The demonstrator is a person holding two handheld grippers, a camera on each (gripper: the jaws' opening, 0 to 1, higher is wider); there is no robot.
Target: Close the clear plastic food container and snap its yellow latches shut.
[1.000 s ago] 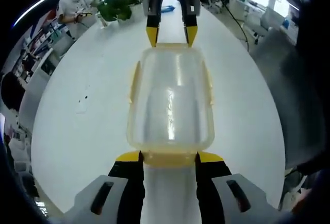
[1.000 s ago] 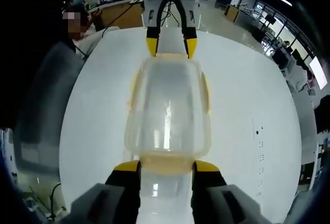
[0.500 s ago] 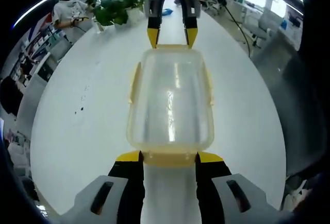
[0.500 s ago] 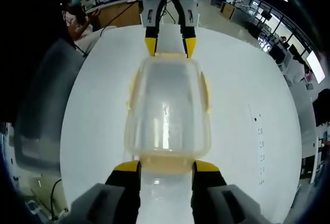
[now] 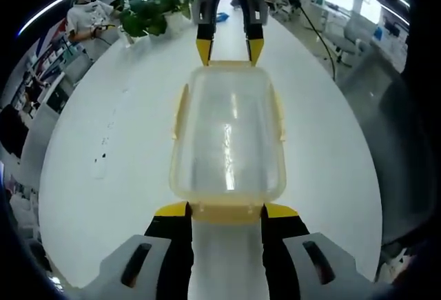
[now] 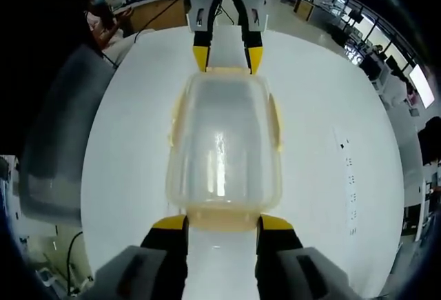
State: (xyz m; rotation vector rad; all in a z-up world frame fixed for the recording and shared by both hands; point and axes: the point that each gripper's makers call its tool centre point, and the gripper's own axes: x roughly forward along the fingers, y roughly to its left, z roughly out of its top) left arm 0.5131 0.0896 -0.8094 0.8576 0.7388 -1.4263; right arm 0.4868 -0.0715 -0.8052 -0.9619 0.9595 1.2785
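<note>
One clear container (image 5: pixel 227 134) frame centre on white surface (image 5: pixel 117 176); four yellow latches (image 5: pixel 180 110), one per side; left gripper (image 5: pixel 227 212) and right gripper (image 6: pixel 222 223) each spread wide, tips flanking end latch, gripping nothing; one plant (image 5: pixel 148 10) upper left.

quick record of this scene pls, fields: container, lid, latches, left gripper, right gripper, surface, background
container: clear plastic food container lying between the two grippers
lid: on
latches: yellow latches on all four edges
left gripper: left gripper, jaws apart, straddling the near end latch
right gripper: right gripper, jaws apart, straddling the opposite end latch
surface: white table
background: potted plant at the table's far edge
</note>
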